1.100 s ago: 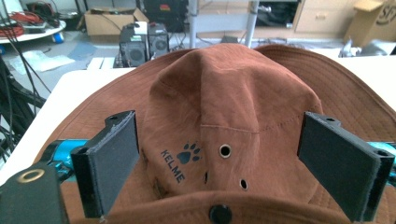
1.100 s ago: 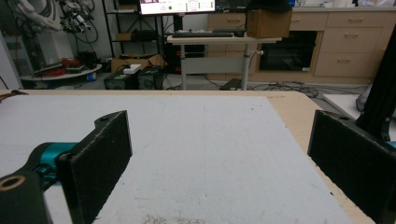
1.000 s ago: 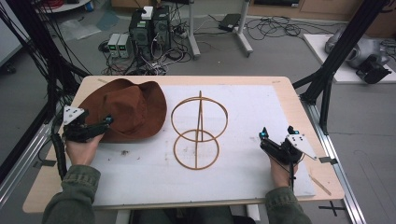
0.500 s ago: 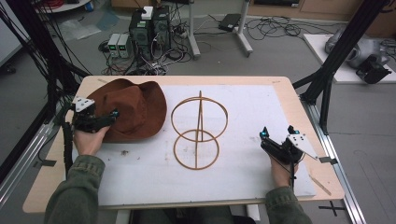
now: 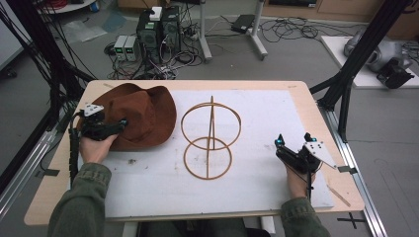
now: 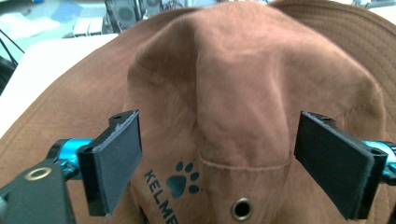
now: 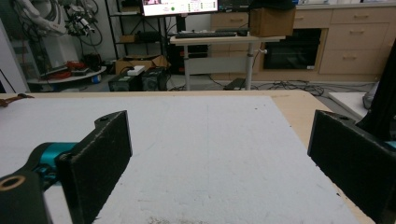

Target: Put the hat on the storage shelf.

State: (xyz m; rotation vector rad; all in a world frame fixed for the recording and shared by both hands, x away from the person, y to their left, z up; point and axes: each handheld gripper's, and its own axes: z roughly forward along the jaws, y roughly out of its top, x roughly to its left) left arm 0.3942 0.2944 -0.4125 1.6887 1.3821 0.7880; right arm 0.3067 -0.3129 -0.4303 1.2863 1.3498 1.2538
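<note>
With the left hand-held gripper (image 6: 219, 175) spread wide around the brown hat (image 6: 243, 93), its crown should be pinched softly, then carried toward 3 o'clock onto the wooden stand (image 5: 210, 138).

In the left gripper view we see the hat (image 6: 243, 93) cut off on all sides, its brim running past the frame; the lettering under the paw print (image 6: 180, 184) breaks off at the bottom edge. From above, the left gripper (image 5: 121, 123) covers part of the hat's near brim, and we cannot tell whether its jaws touch the cloth. In the right gripper view the right jaw is clipped by the frame edge.
</note>
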